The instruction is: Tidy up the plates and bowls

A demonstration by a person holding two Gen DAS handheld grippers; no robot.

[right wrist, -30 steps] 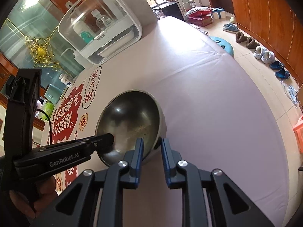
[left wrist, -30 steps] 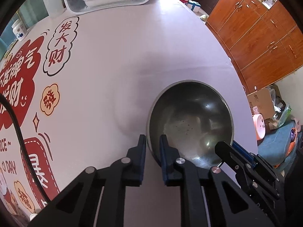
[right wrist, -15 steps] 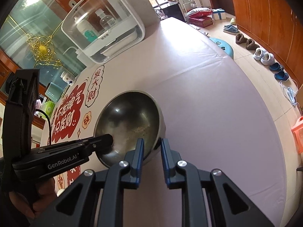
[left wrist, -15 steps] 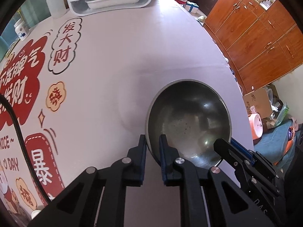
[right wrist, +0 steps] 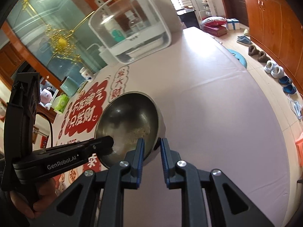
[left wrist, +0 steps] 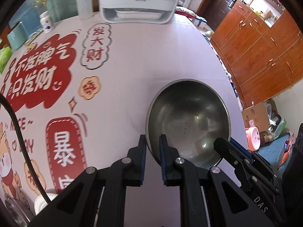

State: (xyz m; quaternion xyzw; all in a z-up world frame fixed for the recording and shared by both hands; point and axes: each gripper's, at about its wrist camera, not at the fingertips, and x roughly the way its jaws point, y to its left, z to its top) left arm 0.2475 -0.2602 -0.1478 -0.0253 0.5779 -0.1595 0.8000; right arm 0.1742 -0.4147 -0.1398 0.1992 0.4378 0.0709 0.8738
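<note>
A steel bowl [left wrist: 189,117] hangs a little above the pink tablecloth [left wrist: 144,56], its shadow on the cloth beside it. My left gripper [left wrist: 152,145] is shut on the bowl's near left rim, one finger inside and one outside. My right gripper [right wrist: 152,145] is shut on the opposite rim of the same bowl [right wrist: 128,121]. In the left wrist view the right gripper's fingers [left wrist: 221,143] show at the bowl's lower right edge. The right wrist view shows the left gripper's fingers [right wrist: 108,141] at the bowl's lower left, with a hand on the handle.
A white dish cabinet with a clear cover [left wrist: 136,9] stands at the table's far end, beside a squeeze bottle [left wrist: 84,7] and a white jar [left wrist: 46,21]. A small white dish [left wrist: 42,202] sits at the near left. The table edge [right wrist: 265,98] drops to the floor, where shoes lie.
Both grippers have risen with the bowl and carried it along the table; the dish cabinet and bottles now show more fully. Both grips on the rim are unchanged.
</note>
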